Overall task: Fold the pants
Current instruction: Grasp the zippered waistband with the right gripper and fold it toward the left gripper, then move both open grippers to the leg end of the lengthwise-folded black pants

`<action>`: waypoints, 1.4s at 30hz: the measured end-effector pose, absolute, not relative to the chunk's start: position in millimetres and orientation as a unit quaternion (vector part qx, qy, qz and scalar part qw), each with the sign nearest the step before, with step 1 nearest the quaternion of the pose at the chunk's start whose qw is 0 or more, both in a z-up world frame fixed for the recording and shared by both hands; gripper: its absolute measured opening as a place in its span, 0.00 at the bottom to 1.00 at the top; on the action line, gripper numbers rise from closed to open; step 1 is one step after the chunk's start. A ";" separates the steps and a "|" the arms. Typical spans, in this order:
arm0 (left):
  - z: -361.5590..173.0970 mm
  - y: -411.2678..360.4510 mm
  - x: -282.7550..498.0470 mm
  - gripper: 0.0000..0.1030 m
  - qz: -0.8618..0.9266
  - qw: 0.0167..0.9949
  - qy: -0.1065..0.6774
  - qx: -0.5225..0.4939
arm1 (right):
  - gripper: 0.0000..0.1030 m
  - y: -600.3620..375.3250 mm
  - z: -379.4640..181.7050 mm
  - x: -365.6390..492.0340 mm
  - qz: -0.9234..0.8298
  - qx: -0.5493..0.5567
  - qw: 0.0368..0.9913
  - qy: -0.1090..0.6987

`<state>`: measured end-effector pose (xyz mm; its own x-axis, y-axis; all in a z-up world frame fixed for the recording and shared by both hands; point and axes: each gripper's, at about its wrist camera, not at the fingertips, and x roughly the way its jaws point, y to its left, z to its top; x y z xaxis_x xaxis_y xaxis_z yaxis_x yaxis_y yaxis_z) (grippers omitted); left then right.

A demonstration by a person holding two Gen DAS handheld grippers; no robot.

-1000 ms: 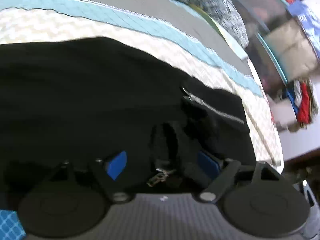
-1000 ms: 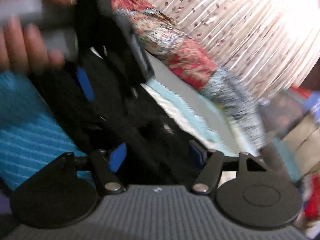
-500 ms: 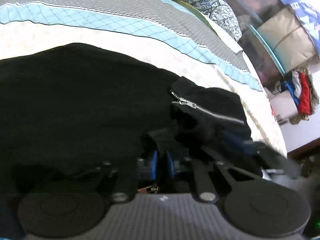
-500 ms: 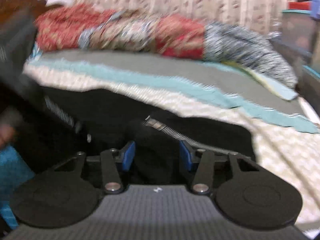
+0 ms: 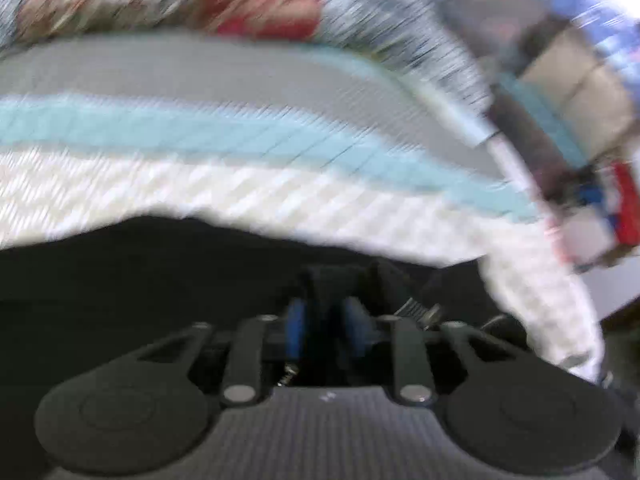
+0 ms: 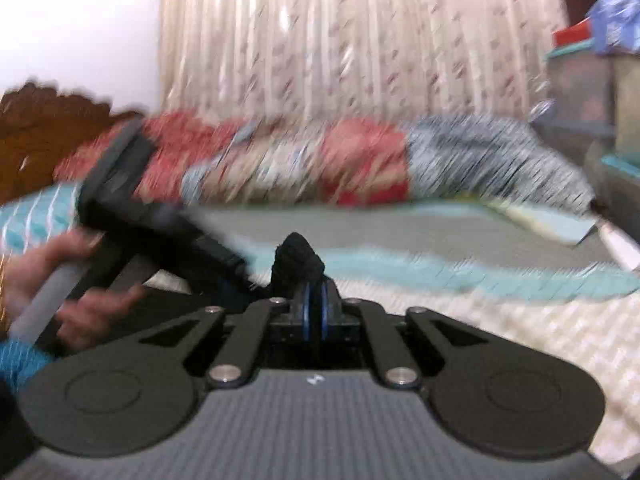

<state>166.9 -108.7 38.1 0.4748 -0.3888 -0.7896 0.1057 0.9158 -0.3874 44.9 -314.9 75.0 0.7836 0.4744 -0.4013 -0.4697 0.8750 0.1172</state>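
Left wrist view, blurred by motion: the left gripper point(image 5: 324, 328) is clenched on a fold of the black pants point(image 5: 120, 280), its blue pads pressed against dark cloth from both sides. The pants spread across the near part of the bed point(image 5: 240, 80), filling the lower left of the view, with a metal zipper point(image 5: 416, 310) showing just right of the gripper. Beyond the pants the bedspread runs in bands: a cream zigzag strip, then a light blue stripe point(image 5: 200, 136), then grey. A red and grey patterned blanket point(image 5: 240, 0) lies bunched along the far edge. To the right of the bed stand stacked boxes point(image 5: 580, 72) and a heap of clothes, too smeared to sort.

Right wrist view: the right gripper point(image 6: 315, 312) is clamped on a bunched peak of the pants point(image 6: 296, 260), which pokes up between and above its blue pads. At left a hand point(image 6: 68, 280) grips the handle of the left gripper point(image 6: 240, 276), whose dark body slants down toward the pants. Behind, the same cream, blue and grey bands cross the bed, the blanket point(image 6: 300, 160) lies along the back, a carved wooden headboard point(image 6: 44, 128) rises at far left, and a pale patterned curtain point(image 6: 360, 40) hangs beside a white wall point(image 6: 80, 20). Storage bins point(image 6: 592, 80) stand at right.
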 end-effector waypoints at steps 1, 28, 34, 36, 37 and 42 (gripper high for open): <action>27.2 -100.3 164.8 0.33 -0.130 0.835 0.510 -0.157 | 0.14 -300.0 57.9 46.5 0.257 -0.014 0.934 0.249; 97.6 63.2 -32.1 0.58 -0.155 0.885 0.379 -0.221 | 0.49 -243.8 55.0 44.4 0.104 0.036 0.936 0.334; 60.6 92.5 -53.6 0.58 -0.104 0.868 0.418 -0.247 | 0.53 -204.8 55.7 18.0 0.176 0.086 0.911 0.363; 53.6 107.8 -64.5 0.58 -0.084 0.868 0.422 -0.247 | 0.54 -183.7 48.1 12.2 0.201 0.087 0.896 0.387; 50.4 113.6 -68.5 0.59 -0.073 0.869 0.422 -0.249 | 0.54 -170.4 42.6 8.8 0.213 0.080 0.889 0.398; 34.8 145.8 -90.0 0.63 -0.026 0.864 0.427 -0.264 | 0.55 -127.6 22.5 5.8 0.244 0.074 0.853 0.455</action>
